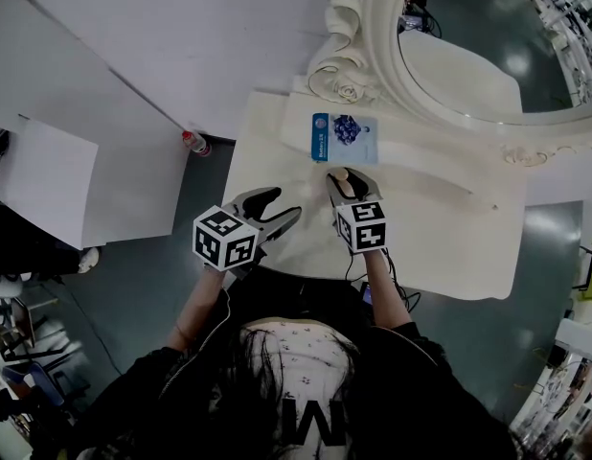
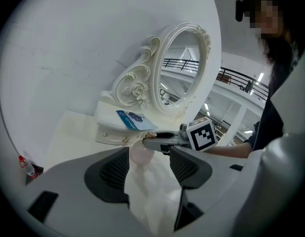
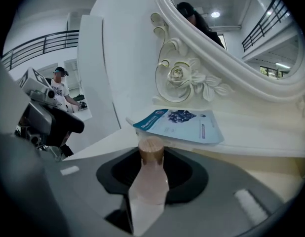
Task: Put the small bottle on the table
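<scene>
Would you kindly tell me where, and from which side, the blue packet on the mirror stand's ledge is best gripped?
Grip the blue packet at its near left corner, which seems to jut slightly past the front edge of the ledge. It lies flat and thin, so come in from the front, level with the ledge, one jaw above and one below. From straight above, the jaws would likely find no edge.
</scene>
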Action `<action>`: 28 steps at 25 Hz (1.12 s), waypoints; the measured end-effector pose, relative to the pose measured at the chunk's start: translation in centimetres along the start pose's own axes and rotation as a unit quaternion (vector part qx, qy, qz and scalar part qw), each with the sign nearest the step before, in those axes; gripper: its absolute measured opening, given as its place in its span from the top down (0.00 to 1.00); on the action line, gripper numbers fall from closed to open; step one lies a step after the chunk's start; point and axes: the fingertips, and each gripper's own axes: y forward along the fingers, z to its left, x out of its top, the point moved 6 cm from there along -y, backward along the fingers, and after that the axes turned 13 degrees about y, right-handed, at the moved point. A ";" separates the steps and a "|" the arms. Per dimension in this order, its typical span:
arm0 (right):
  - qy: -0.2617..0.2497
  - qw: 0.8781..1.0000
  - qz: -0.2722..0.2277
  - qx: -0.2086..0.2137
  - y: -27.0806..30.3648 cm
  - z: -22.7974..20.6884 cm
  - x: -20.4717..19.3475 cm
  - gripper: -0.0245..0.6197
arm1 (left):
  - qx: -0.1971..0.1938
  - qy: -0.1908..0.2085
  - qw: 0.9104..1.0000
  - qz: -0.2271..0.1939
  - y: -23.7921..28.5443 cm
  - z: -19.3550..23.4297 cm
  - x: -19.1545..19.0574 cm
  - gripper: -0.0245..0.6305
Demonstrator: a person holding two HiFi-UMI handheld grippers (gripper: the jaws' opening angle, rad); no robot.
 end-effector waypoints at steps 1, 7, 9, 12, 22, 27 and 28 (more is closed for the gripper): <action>-0.002 1.000 -0.001 0.000 0.1 0.0 0.0 0.73 | 0.000 0.000 1.000 -0.002 -0.1 0.0 0.0 0.57; -0.035 0.999 -0.008 0.001 0.6 0.3 0.1 0.73 | 0.001 -0.001 1.000 -0.007 -0.3 -0.2 0.0 0.57; -0.042 0.999 -0.008 -0.001 0.9 0.1 0.0 0.73 | 0.000 -0.002 1.000 -0.009 -0.4 -0.2 -0.1 0.57; -0.046 0.999 -0.010 0.001 1.1 0.0 0.1 0.73 | 0.000 -0.006 1.000 -0.014 -0.7 -0.3 0.0 0.57; -0.049 0.999 -0.019 0.000 1.3 -0.1 0.3 0.72 | 0.004 -0.002 1.000 -0.019 -1.6 -0.5 0.1 0.57; -0.031 0.999 -0.009 -0.003 1.3 0.1 0.4 0.69 | 0.006 -0.002 1.000 -0.020 -2.2 -0.6 -0.2 0.57; -0.026 1.000 -0.011 -0.009 1.2 0.0 0.4 0.67 | 0.006 -0.002 1.000 -0.020 -2.3 -0.6 -0.3 0.57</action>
